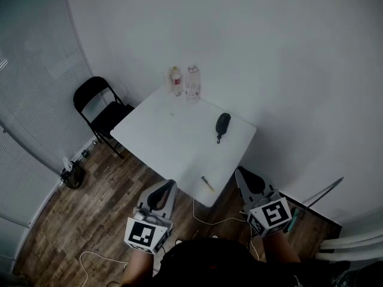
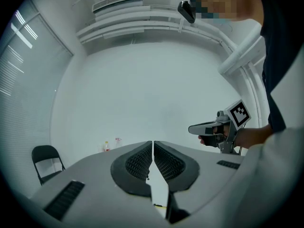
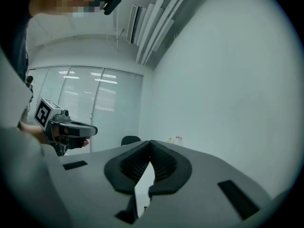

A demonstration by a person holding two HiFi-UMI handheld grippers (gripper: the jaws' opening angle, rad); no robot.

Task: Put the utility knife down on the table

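The left tongs (image 2: 152, 144) are pressed together at the tips, with nothing between the ribbed pads. The right tongs (image 3: 150, 143) are likewise closed on nothing. In the head view both are held low, clear of the table (image 1: 173, 145): the left at about 7 o'clock in the frame, the right at about 5 o'clock, each pointing up toward the table's near corner. Each carries a marker cube (image 1: 146, 234) printed with a black-and-white square pattern; it bears no letters.

The utility knife (image 1: 207, 184), small and yellow with a dark end, lies flat on the table close to the near edge. It is at roughly 1 o'clock from the left tips and 10 o'clock from the right tips, touching neither.

Farther along the table, at 12 o'clock from the knife, rests a dark oblong object (image 1: 222, 124) that I cannot identify. At the far corner, near 11 o'clock, stand two bottles just beside each other: one with a red label (image 1: 176, 80), its print too small to read, and a clear one (image 1: 192, 82). A black folding chair (image 1: 99, 109) stands at the table's 9 o'clock side on the wooden floor (image 1: 66, 220), where a white cable (image 1: 210, 221) trails.
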